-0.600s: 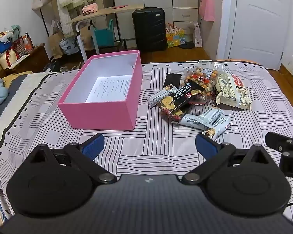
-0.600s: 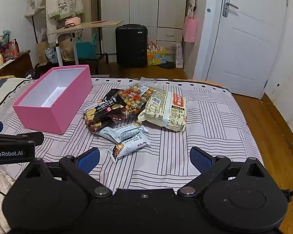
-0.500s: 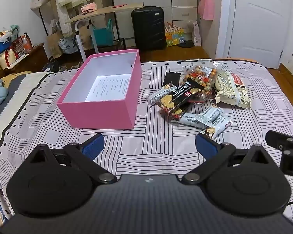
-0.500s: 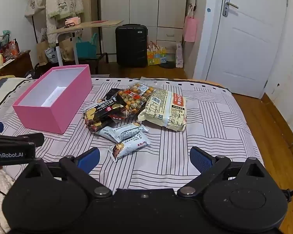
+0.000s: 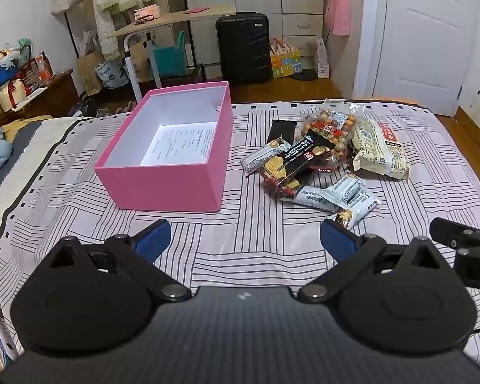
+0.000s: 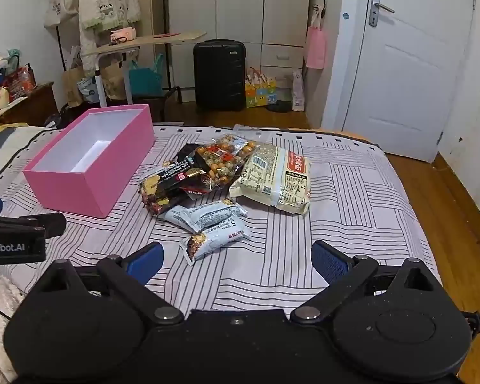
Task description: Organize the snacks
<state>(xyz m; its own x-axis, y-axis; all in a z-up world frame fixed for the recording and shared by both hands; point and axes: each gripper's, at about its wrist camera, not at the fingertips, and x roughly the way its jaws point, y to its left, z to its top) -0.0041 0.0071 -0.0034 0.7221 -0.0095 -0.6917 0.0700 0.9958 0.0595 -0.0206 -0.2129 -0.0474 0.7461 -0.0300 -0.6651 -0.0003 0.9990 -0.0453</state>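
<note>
An open pink box (image 5: 163, 188) (image 6: 92, 185) stands on the striped bed, with only a printed sheet inside. To its right lies a pile of snacks: a black biscuit pack (image 5: 296, 163) (image 6: 172, 180), a clear bag of mixed nuts (image 5: 331, 128) (image 6: 227, 160), a cream noodle pack (image 5: 379, 148) (image 6: 276, 179), and two pale blue bars (image 5: 339, 192) (image 6: 208, 216). My left gripper (image 5: 244, 240) is open and empty, held above the bed short of the box and pile. My right gripper (image 6: 236, 260) is open and empty, just short of the nearest bar (image 6: 212, 240).
The striped bedsheet (image 5: 256, 236) spreads around box and snacks. Beyond the bed's far edge stand a black suitcase (image 5: 243, 48), a folding table (image 5: 172, 22), bags and a white door (image 6: 396, 73). Wooden floor lies past the bed's right edge (image 6: 448, 211).
Both grippers have barely moved; the left view has shifted slightly so the box and snacks sit a little higher in frame. Both stay open.
</note>
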